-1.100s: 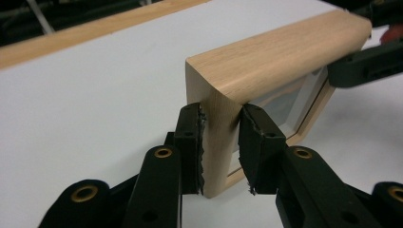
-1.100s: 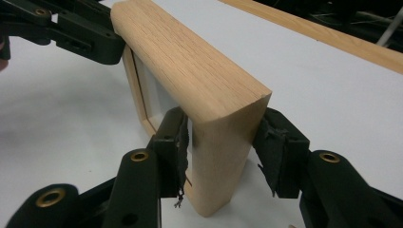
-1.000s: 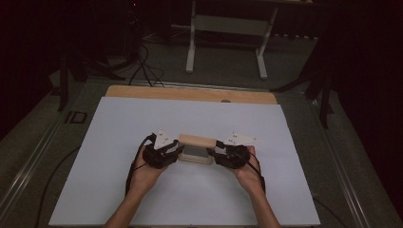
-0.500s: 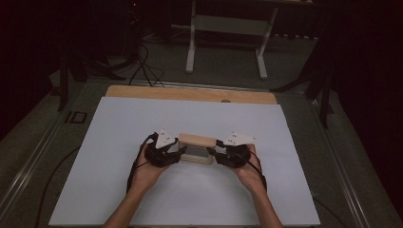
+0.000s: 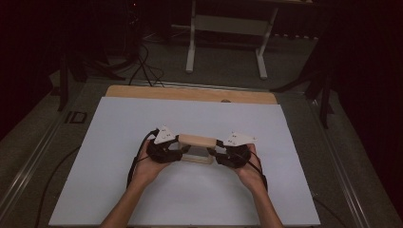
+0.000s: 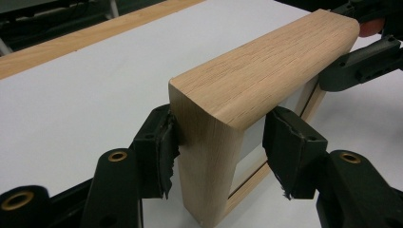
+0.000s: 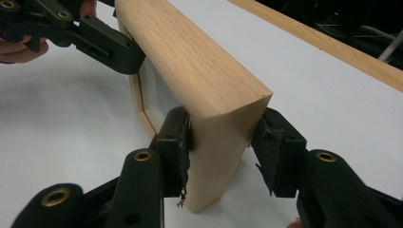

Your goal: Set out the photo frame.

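A light oak box [image 5: 196, 142] with a pale inset panel stands on edge on the white table top [image 5: 142, 118], and the two hands flank it. My left gripper [image 5: 179, 151] [image 6: 221, 137] straddles its left end. Its jaws have just been opening: one pad [image 6: 159, 142] still touches the wood [image 6: 266, 66], while the other pad [image 6: 285, 147] stands off with a gap. My right gripper [image 5: 216, 153] [image 7: 223, 142] is shut on the opposite end of the box [image 7: 190, 52], a pad against each face. The left gripper [image 7: 104, 47] also appears far off in the right gripper view.
A wooden strip [image 5: 190, 93] runs along the table's far edge. Beyond it, on the dark floor, stand a grey metal frame [image 5: 228, 28] and loose cables [image 5: 142, 61]. Metal rails [image 5: 28, 161] border the table's sides.
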`<state>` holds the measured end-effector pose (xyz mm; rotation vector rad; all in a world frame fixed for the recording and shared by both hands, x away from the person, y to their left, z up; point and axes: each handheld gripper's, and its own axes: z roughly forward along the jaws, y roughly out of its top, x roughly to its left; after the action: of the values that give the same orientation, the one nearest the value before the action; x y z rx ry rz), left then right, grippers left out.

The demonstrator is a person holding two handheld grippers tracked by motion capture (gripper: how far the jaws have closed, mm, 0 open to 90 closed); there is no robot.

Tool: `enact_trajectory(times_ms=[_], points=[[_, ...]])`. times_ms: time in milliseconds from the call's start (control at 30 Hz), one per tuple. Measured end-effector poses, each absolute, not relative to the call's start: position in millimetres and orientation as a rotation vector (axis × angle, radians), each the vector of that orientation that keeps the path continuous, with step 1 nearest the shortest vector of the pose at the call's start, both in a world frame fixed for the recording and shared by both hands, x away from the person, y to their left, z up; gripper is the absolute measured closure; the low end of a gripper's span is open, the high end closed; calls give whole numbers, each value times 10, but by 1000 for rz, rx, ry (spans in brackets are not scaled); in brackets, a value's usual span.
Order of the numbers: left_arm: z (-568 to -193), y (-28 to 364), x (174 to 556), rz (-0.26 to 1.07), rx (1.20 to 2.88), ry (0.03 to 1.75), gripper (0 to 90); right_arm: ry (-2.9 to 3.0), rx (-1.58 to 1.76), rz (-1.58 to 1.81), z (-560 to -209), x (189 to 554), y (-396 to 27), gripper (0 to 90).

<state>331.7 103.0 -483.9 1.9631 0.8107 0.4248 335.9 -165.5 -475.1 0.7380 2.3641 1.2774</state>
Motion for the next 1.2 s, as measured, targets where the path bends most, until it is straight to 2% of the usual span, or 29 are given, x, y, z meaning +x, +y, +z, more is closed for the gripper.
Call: enact_trajectory(times_ms=[500, 733, 1200], points=[[-4798, 997, 3226, 454, 2000, 817, 534, 2382, 781, 1246, -4718, 3430, -1640, 517], [-4809, 997, 3247, 460, 1996, 831, 537, 2369, 833, 1244, -4721, 3444, -1616, 511], [-4824, 993, 3360, 455, 1981, 905, 540, 2354, 926, 1178, -4771, 3504, -1589, 551]])
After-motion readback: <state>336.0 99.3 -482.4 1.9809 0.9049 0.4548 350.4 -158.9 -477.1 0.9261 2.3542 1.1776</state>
